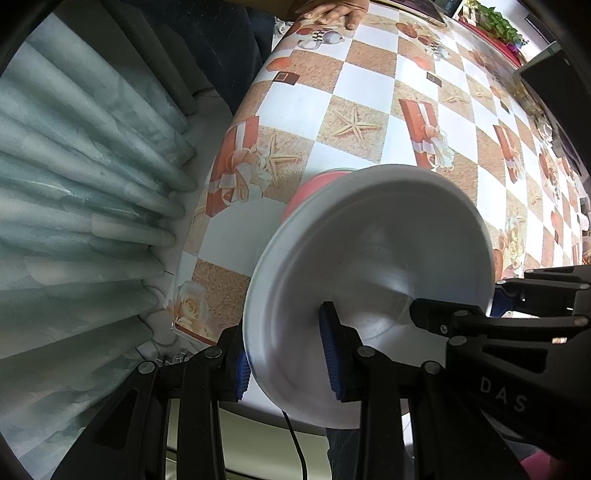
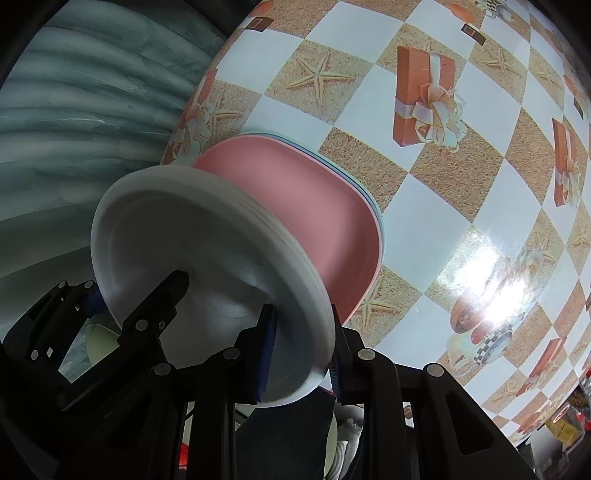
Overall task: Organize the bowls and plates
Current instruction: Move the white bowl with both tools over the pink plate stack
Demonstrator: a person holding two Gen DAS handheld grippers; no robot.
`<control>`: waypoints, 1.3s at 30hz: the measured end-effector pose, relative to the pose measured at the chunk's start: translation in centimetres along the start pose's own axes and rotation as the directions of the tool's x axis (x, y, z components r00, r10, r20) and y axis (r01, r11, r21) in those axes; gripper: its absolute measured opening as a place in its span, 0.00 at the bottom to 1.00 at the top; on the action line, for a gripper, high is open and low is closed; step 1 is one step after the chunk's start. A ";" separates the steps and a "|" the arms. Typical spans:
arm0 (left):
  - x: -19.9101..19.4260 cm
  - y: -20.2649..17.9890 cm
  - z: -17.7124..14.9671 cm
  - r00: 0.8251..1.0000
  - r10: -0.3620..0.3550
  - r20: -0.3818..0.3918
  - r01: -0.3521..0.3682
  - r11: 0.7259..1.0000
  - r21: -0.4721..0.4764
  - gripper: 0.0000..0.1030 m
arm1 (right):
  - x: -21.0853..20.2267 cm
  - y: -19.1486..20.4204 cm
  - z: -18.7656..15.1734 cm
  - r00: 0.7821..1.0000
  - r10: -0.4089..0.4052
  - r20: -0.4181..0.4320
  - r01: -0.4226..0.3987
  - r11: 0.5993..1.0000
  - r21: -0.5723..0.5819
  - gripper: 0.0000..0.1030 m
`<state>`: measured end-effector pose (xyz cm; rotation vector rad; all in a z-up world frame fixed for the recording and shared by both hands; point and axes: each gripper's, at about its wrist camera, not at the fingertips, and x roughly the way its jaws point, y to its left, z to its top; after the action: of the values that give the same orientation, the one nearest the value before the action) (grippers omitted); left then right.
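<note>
While the white plate stack (image 2: 207,236) hangs above the table (image 1: 369,85), my left gripper (image 1: 288,362) pinches its rim. My right gripper (image 2: 299,354) pinches the opposite rim; pink plates (image 2: 314,206) lie beneath.

Under my tongs the tabletop (image 2: 424,206) is showing its checked cloth of starfish and gift boxes; a pink plate (image 2: 306,206) is lying on pale ones, apparently directly on it.

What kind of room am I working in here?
Most likely a home dining or living room: a table under a checkered oilcloth printed with starfish and gift boxes, grey-green curtains beside it, and potted plants at the far end.
</note>
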<state>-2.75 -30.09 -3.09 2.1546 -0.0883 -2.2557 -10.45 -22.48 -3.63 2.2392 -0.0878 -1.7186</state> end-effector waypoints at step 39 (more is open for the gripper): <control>0.5 -1.7 1.8 0.999 0.019 0.029 -0.021 0.999 0.044 0.34 | -2.9 -1.1 -1.2 0.997 -0.028 0.075 0.027 1.000 0.005 0.28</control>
<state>-4.54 -28.40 -3.63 2.1325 -0.1610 -2.2956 -10.26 -20.48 -0.97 2.1889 -0.0780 -1.8186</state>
